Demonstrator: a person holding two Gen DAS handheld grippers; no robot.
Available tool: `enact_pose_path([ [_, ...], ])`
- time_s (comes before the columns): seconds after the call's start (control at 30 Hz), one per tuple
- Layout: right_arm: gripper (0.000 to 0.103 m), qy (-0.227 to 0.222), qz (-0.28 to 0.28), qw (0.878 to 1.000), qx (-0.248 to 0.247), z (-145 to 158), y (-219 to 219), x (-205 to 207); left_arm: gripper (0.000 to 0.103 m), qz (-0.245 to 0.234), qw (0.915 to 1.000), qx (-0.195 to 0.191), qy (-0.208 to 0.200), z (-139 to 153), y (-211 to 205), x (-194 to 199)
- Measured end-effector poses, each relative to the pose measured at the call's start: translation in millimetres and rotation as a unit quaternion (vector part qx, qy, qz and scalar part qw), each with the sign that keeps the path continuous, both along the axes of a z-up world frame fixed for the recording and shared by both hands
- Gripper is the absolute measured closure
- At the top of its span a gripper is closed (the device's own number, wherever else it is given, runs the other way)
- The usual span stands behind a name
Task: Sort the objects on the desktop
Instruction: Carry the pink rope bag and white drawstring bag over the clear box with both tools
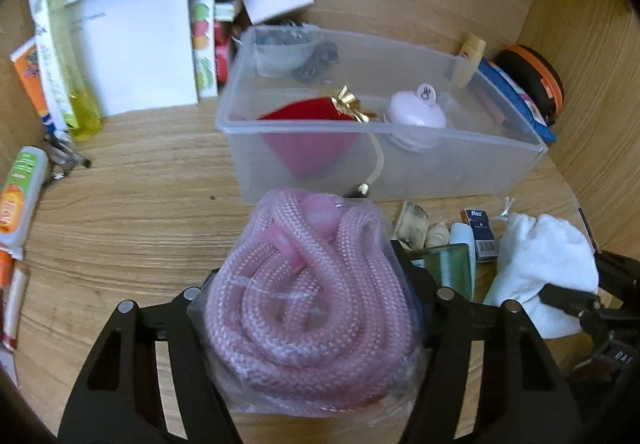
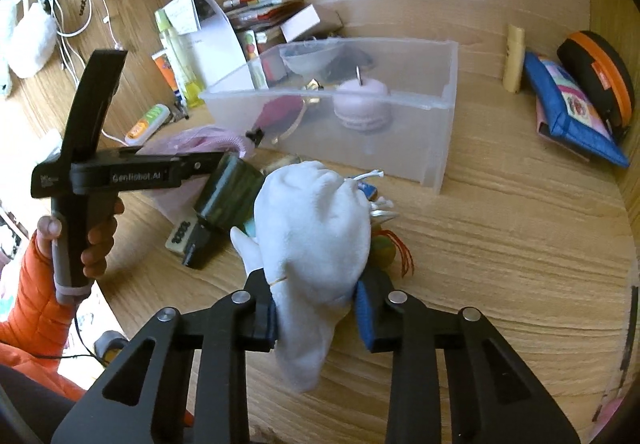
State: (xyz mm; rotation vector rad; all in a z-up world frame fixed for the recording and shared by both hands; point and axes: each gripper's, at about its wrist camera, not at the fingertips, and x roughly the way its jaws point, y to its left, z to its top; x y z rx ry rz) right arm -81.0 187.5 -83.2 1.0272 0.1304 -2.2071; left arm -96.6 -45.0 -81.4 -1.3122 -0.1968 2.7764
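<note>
A clear bag of coiled pink rope sits between the fingers of my left gripper, whose pads press its sides just above the wooden desk. In the right wrist view my right gripper is shut on a white drawstring pouch, its blue pads pinching the pouch's lower part. Straight ahead stands a clear plastic box, also seen from the right wrist as the same box. It holds a red velvet pouch, a lilac macaron-shaped case and a small bowl.
Small items lie heaped before the box: a green block, a card pack, shells. Papers and bottles stand at the left, a blue pouch and an orange-black case at the right. Wooden walls close the back and right.
</note>
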Motion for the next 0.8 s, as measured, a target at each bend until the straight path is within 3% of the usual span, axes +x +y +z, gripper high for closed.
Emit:
enact_pose_path([
  [0.43, 0.076, 0.041, -0.007, 0.998, -0.037, 39, 4, -2, 0.038, 0.038, 0.9972, 0.012, 0.063, 41, -4, 25],
  [0.8, 0.076, 0.061, -0.035, 0.995, -0.068, 65, 6, -27, 0.038, 0.059, 0.9917, 0.031, 0.11, 69, -13, 35],
])
